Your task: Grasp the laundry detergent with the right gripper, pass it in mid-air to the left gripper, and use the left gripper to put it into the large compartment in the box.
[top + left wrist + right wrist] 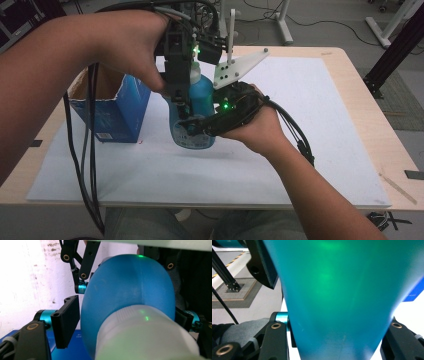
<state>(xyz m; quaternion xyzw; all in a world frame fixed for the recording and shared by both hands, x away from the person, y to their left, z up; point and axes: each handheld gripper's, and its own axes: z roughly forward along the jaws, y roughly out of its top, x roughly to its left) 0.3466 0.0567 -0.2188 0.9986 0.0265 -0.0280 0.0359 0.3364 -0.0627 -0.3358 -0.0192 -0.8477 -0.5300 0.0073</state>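
White matting covers the wooden table, and the work takes place at its centre. Right gripper: jaws clamped across the lower body of the blue bottle, one jaw on each flank, as the right gripper view confirms with the blue bottle wedged between both jaws. This grip holds the bottle upright, its base at or just above the mat; contact with the mat cannot be determined. Left gripper: positioned above, pointing down along the bottle. In the left gripper view the frosted white cap lies nearest the camera, with the bottle shoulder beyond it. The visible jaw pad stands just beside the shoulder with a narrow gap showing; the opposite jaw is hidden behind the bottle, so a firm grip is not confirmed and the jaws are treated as not yet closed on it. Key relation: the bottle's long axis runs vertically, in line with the left gripper's approach, with the cap directly beneath that gripper. The left hand is therefore the nearer one to the cap. An open blue carton stands just left of the bottle.
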